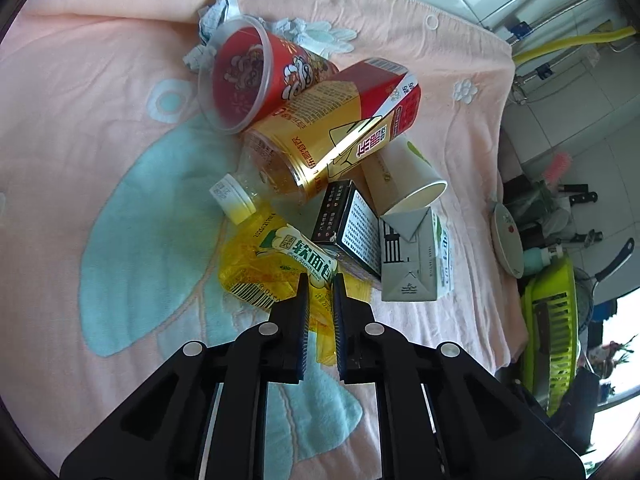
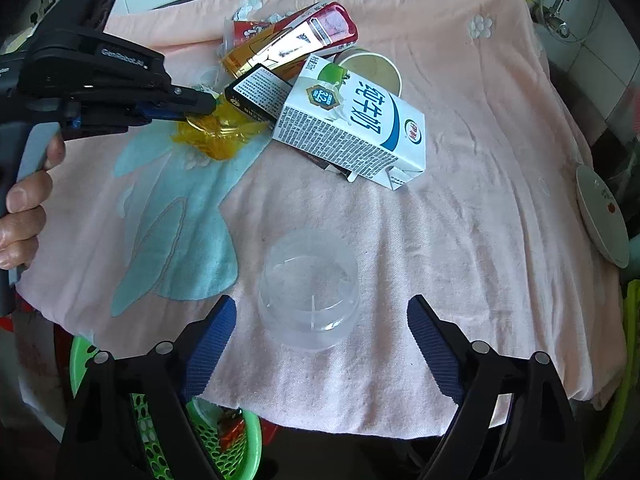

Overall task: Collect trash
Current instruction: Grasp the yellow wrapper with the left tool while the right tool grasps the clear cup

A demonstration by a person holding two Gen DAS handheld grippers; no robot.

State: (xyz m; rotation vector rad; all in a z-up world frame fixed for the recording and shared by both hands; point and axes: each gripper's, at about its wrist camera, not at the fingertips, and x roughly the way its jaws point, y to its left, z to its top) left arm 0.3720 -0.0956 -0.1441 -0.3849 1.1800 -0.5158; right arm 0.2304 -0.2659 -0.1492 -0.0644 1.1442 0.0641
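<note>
Pink terry cloth [image 2: 460,216] with a pale blue flower print covers the table, and the trash lies heaped toward its far side. White milk carton [image 2: 352,128], largest of the pile, lies on its side at the near right edge of the heap. Behind it, a red-and-gold drink carton [image 1: 340,120] lies slanted across the top, touching a red clear-walled cup [image 1: 248,76] tipped on its side. A paper cup [image 1: 404,176] lies mouth toward the right, under the red-and-gold carton's lower end. A small black box [image 1: 348,224] is wedged between the milk carton and a yellow plastic wrapper [image 1: 276,268] with a green-and-white label. A white-capped clear bottle [image 1: 236,196] lies just left of the wrapper; crumpled pale paper [image 1: 216,12] shows behind the red cup.

Left gripper [image 1: 320,284], held in a person's hand [image 2: 24,216], has its jaws pinched narrow on the wrapper's near edge; yellow film shows between the blue pads.

Apart from the heap, near the table's front edge, stands a clear plastic cup [image 2: 308,292]. Right gripper [image 2: 320,328] hangs above it with jaws spread wide, one on either side, neither touching as far as the view shows.

A green mesh basket [image 2: 224,436] sits below the table edge, with something red inside, possibly a wrapper. A white plate [image 2: 600,212] stands tilted off the right side.
</note>
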